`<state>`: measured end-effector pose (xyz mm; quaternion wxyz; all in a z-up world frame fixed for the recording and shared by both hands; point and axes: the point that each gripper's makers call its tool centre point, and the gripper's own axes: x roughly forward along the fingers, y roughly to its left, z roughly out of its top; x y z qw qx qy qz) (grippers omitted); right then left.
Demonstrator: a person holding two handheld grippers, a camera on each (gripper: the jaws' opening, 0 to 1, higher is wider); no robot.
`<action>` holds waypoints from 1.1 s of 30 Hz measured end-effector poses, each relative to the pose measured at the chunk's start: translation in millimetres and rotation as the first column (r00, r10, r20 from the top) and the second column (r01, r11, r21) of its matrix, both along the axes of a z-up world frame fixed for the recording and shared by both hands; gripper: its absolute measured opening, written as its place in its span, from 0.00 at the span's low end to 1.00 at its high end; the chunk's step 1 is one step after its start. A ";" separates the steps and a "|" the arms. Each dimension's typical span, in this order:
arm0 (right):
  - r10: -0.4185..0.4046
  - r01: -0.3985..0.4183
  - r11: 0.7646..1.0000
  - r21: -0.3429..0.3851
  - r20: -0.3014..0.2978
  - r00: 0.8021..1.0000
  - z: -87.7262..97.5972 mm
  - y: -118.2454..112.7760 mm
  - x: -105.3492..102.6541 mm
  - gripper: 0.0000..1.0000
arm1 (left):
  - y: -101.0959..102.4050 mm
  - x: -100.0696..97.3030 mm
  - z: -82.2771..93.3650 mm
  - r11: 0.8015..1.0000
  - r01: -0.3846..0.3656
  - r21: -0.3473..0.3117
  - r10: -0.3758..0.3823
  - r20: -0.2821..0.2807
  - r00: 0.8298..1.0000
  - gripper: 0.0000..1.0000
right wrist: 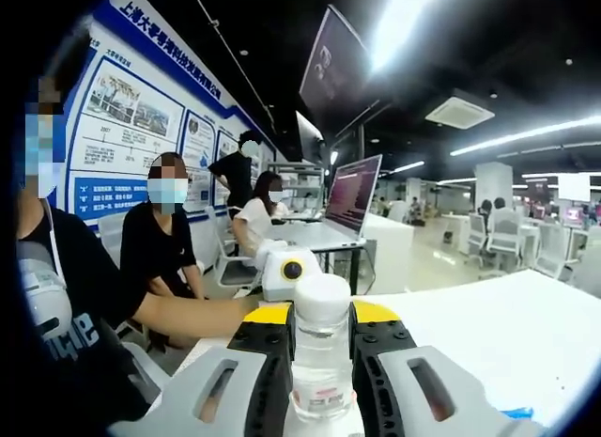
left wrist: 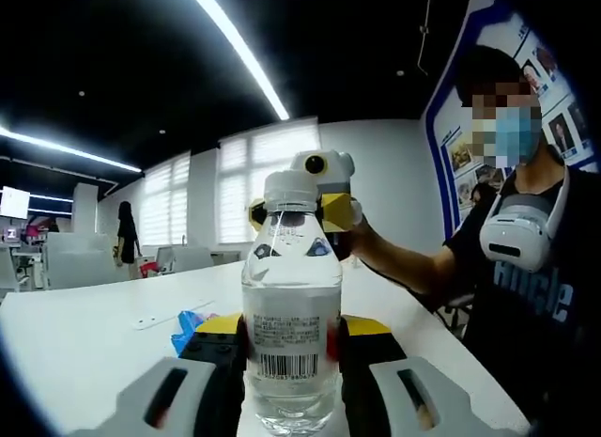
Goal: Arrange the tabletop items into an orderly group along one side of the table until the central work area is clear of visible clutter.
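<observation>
- Our left gripper [left wrist: 291,357] is clamped on the bottle [left wrist: 291,334] at its labelled middle; the right gripper [right wrist: 321,357] pinches it near the cap [right wrist: 322,299].
- We judge it clear, slick and light; the label band suits gripping.
- Beyond the left jaws, a blue wrapper [left wrist: 188,324] lies on the table [left wrist: 84,334].

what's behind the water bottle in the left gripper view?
Right behind the water bottle, near its cap, is the right gripper, held by a person's hand. A blue item lies on the white table to its left. The bottle covers the right gripper's jaw tips.
</observation>
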<state>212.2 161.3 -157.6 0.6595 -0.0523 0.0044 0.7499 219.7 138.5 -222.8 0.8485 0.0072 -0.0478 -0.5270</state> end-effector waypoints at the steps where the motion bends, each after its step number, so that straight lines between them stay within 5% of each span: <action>1: -0.002 0.002 1.000 -0.002 -0.001 1.000 -0.9 -1.6 0.6 0.17 | 0.3 1.0 -0.4 1.000 -0.002 0.000 0.002 -0.001 1.000 0.36; 33: -0.077 0.077 0.997 -0.019 -0.003 0.997 -11.8 12.4 27.1 0.17 | 14.3 32.9 -12.6 0.999 -0.012 0.046 0.014 -0.041 0.999 0.36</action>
